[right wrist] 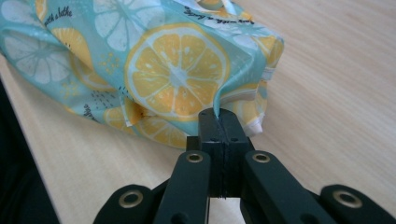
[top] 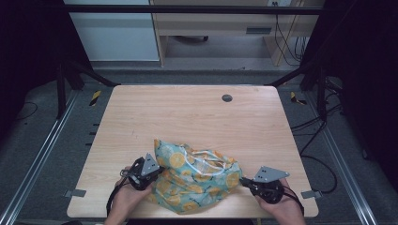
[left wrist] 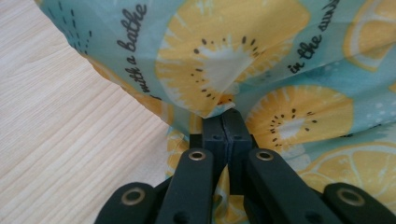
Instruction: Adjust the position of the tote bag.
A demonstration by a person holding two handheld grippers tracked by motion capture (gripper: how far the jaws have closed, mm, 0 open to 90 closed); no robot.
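A teal cloth bag [top: 195,176] printed with yellow citrus slices and with white cord handles lies bunched near the table's front edge. My left gripper [top: 157,169] is at the bag's left side, shut on a pinch of the fabric [left wrist: 219,109]. My right gripper [top: 243,180] is at the bag's right side, shut on the cloth there [right wrist: 217,108]. In both gripper views the black jaws meet with the fabric pinched at their tips. A hand holds each gripper from the front edge.
The light wooden table [top: 187,117] has a small round grey grommet [top: 227,98] near its far edge. Black frame posts and cables stand at both sides, with grey floor and furniture beyond.
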